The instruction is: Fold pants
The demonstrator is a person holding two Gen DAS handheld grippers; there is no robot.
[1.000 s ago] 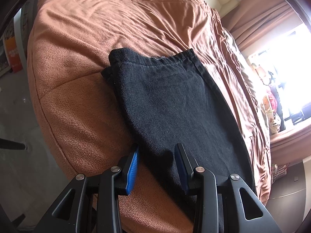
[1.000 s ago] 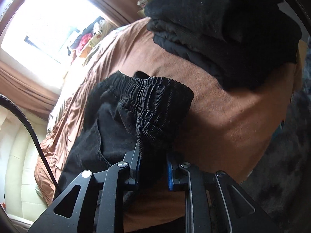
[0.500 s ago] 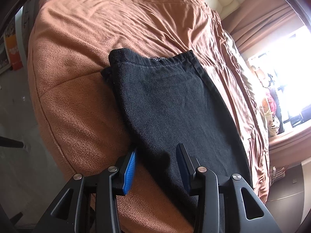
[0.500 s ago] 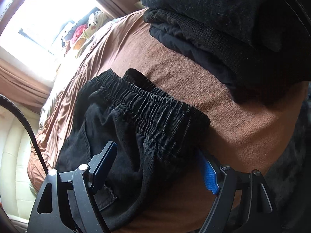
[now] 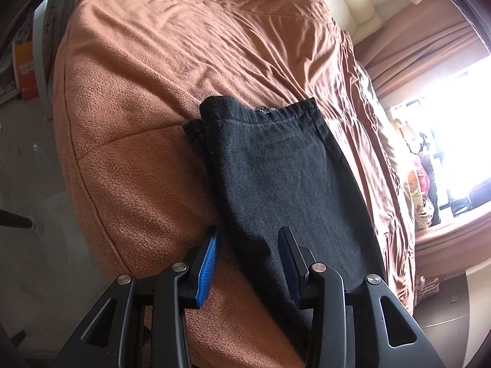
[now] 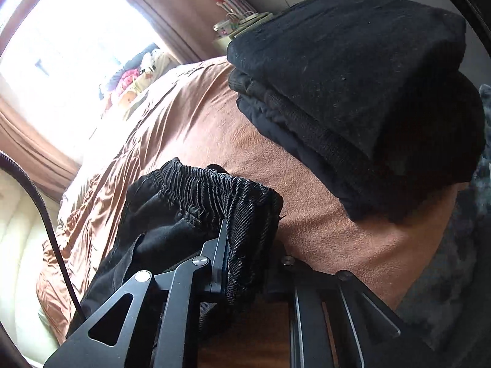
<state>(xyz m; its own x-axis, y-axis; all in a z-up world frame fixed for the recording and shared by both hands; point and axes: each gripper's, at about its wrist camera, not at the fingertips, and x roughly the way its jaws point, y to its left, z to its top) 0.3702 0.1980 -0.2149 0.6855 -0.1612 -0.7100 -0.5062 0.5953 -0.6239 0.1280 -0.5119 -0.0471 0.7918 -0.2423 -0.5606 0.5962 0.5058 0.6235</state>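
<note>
Waistband, ribbed and elastic, is pinched in the right claw (image 6: 245, 245) now — its jaws have just been closing, after standing wide apart around that same bunched edge half a second ago, and the black cloth is clamped between the pads. The gathered waistband (image 6: 221, 190) is lifted off the bed (image 6: 322, 214) and hangs folded over the claw's tip, where a moment ago it lay spread lower and flatter across the brown blanket. Just beyond, to the right, sits the stack of folded dark clothes (image 6: 368, 92), apart from the held cloth. Over to the left claw (image 5: 248, 263): released, jaws parted with blue pads showing, poised over the near edge of the pants (image 5: 285, 178), nothing gripped. It has barely shifted since a second ago. The pant legs lie flat and doubled along the bed, hem end (image 5: 270, 112) farthest from the claw, looking the same as before. Past the bed, curtain (image 5: 414, 46) and bright window (image 5: 454, 128) on the right.
</note>
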